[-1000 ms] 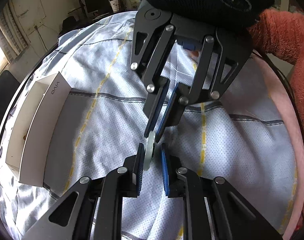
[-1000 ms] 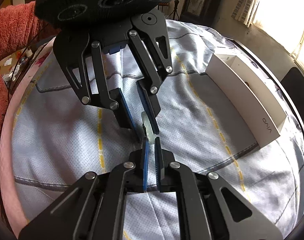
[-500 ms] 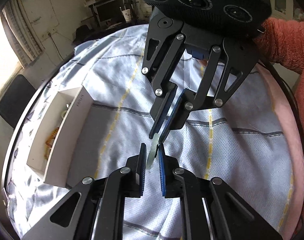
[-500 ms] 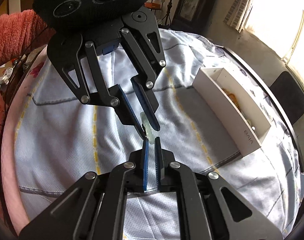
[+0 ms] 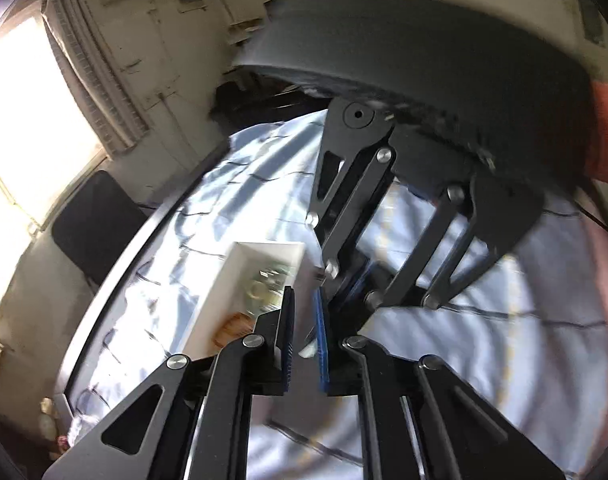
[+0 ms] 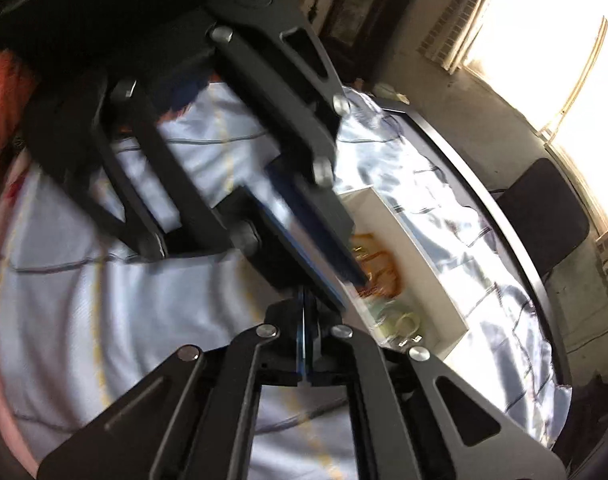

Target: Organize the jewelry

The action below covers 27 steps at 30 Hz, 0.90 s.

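Opposed wrist views, close, sharing box (image 5: 240,276) (white)

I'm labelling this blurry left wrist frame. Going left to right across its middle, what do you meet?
Bright window → dark chair → white box → left gripper → right gripper → pink table edge.

— Surface? 
— Round table (image 6: 503,216), dark rim, covered by a pale blue cloth (image 5: 483,344) with dark and yellow lines.
— Lying on it? 
— One open white box (image 5: 224,284), holding orange and greenish items, blurred.
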Each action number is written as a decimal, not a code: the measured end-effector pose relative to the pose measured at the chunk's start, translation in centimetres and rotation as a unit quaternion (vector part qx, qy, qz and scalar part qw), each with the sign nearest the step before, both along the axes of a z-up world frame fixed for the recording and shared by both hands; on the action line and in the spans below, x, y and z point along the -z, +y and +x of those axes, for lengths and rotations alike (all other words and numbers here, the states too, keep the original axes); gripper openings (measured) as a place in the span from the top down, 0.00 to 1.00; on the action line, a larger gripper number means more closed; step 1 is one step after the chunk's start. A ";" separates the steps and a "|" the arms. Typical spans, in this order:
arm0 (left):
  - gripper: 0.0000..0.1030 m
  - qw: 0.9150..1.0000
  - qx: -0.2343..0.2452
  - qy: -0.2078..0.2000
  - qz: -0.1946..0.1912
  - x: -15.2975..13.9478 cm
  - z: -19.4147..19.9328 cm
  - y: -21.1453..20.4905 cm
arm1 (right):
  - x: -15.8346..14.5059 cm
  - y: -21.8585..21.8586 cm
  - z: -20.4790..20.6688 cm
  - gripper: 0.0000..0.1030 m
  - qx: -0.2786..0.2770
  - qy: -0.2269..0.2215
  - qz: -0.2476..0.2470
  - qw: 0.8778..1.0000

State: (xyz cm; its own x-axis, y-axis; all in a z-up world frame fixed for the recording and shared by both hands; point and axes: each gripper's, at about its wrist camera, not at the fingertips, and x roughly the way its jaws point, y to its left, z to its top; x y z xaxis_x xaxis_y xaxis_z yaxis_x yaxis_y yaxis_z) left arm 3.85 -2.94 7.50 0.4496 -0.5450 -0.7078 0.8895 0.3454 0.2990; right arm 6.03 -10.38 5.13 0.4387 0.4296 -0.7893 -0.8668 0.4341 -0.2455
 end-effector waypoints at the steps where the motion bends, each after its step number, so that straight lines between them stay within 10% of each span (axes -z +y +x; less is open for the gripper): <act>1: 0.96 1.000 -0.011 -0.004 -0.001 0.5 1.0 -0.4 | 0.5 0.1 0.9 1.00 0.008 0.002 -0.004 1.000; 7: 0.94 0.994 -0.071 0.085 0.009 3.2 5.0 -1.1 | 2.7 -1.6 0.9 1.00 0.039 0.013 -0.002 0.999; 9: 0.91 0.992 -0.062 0.105 0.012 3.8 3.9 -0.5 | 2.8 -2.8 -0.9 0.87 0.034 0.022 0.028 0.999; 11: 0.86 0.993 -0.060 0.104 0.008 3.9 2.6 0.3 | 3.4 -4.3 -2.0 0.45 0.070 0.022 0.063 0.995; 12: 0.63 0.992 -0.064 0.109 0.005 4.0 2.2 0.5 | 3.8 -5.0 -2.0 0.42 0.101 0.022 0.077 0.992; 14: 0.41 0.992 -0.080 0.101 0.006 4.5 1.2 1.0 | 4.8 -5.7 -1.5 0.41 0.151 0.042 0.090 0.984; 22: 0.41 0.989 -0.085 0.111 0.044 8.3 -1.5 2.1 | 7.5 -3.7 0.6 0.42 0.187 0.086 0.081 0.975; 27: 0.39 0.987 -0.095 0.123 0.038 8.3 -1.2 3.3 | 7.9 -2.0 0.8 0.65 0.173 0.089 0.076 0.978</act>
State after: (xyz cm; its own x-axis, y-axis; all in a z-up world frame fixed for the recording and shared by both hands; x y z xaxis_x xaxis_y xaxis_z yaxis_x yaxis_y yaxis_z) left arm 2.61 0.33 -0.78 0.3478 -0.4087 -0.8438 0.8602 0.4971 0.1138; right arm 6.85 -12.41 -2.82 0.4401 0.3979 -0.8050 -0.6845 0.7289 -0.0139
